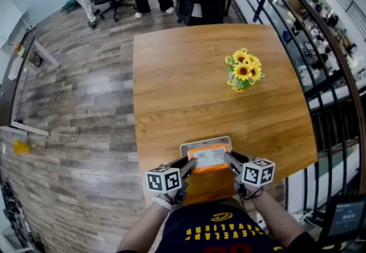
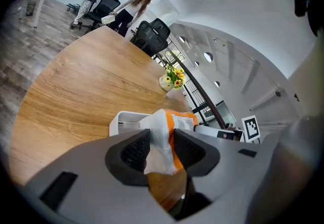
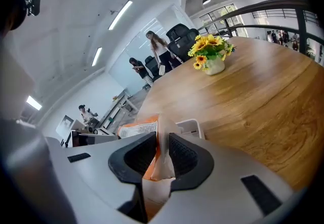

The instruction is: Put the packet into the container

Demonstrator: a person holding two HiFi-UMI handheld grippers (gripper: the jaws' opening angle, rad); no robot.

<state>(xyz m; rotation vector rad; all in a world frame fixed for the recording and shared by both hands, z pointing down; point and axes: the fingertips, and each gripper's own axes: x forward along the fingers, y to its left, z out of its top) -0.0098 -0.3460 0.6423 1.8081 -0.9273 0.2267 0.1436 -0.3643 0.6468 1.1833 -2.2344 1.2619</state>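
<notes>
Nearest, at the near edge of the table (image 1: 183, 86), the left tool (image 1: 191, 164) is clamped on the white left seam of the orange packet (image 1: 209, 157). The right tool (image 1: 230, 158) is clamped on its right seam. The packet spans between them over the white container (image 1: 205, 141), which sits just inside that edge. Broad bare wood separates it from the sunflower pot (image 1: 244, 70) near the right edge. A railing (image 1: 320, 83) borders that right edge, and floor (image 1: 86, 120) lies beyond the left edge.

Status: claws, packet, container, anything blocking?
Left claw shut on packet edge. Right claw shut on the opposite edge. Packet at container mouth, not released. Sunflower vase far off, not in the way.
</notes>
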